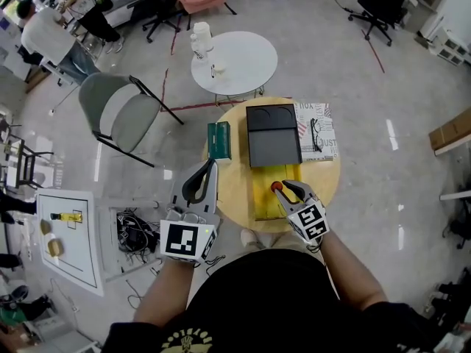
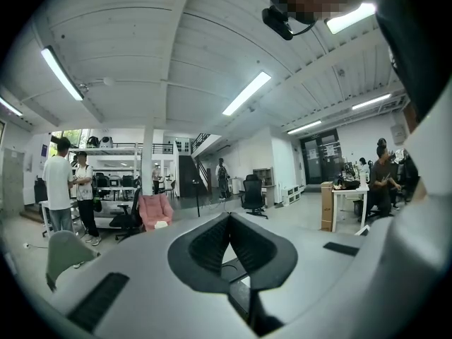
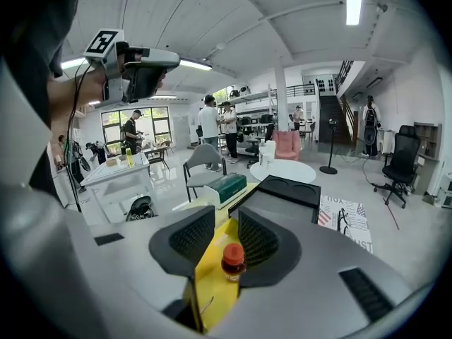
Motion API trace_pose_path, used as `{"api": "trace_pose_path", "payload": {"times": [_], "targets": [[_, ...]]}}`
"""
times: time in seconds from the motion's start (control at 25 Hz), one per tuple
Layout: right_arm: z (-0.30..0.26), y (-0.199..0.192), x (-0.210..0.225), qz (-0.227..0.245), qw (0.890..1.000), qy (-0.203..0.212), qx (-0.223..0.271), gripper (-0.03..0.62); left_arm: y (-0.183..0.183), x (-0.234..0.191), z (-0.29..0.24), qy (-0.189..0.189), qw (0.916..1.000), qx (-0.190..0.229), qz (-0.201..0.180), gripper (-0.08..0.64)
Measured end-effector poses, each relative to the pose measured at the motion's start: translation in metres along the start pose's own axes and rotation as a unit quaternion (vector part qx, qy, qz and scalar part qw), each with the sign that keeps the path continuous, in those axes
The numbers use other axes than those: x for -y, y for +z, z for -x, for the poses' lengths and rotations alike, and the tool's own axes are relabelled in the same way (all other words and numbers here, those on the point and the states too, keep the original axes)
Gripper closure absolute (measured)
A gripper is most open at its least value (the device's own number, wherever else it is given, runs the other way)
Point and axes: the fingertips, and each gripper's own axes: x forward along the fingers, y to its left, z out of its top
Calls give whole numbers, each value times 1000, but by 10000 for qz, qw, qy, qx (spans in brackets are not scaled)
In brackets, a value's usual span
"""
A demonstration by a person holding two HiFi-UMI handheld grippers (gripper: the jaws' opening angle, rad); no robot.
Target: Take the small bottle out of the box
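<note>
A small bottle (image 1: 277, 187) with a red cap stands upright on a yellow panel (image 1: 263, 201) in front of the black box (image 1: 272, 134) on the round wooden table (image 1: 324, 186). My right gripper (image 1: 285, 188) is open around the bottle (image 3: 233, 260). The bottle sits close to the right jaw, with a gap to the left one. In the right gripper view, the right gripper (image 3: 226, 223) points toward the black box (image 3: 282, 196). My left gripper (image 1: 212, 165) is shut on nothing and held off the table's left edge. In its own view the left gripper (image 2: 229, 218) faces the room.
A green box (image 1: 218, 140) lies left of the black box, and a printed sheet (image 1: 316, 129) with glasses on it lies to its right. Beyond stand a white round table (image 1: 246, 65) and a grey chair (image 1: 118, 112). Several people are at desks far off.
</note>
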Motion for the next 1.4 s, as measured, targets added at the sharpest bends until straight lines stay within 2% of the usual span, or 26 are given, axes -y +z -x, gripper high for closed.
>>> {"api": "trace_pose_path", "payload": {"times": [0.6, 1.08, 1.4], "targets": [[-31, -50, 9, 9, 9988, -4, -498, 443, -11, 5, 4, -118, 9997, -208, -76, 546], [-55, -78, 11, 20, 9972, 28, -747, 428, -26, -2, 10, -12, 9992, -393, -73, 546], [-61, -81, 13, 346, 9960, -53, -819, 448, -32, -6, 12, 24, 9991, -428, -4, 546]]}}
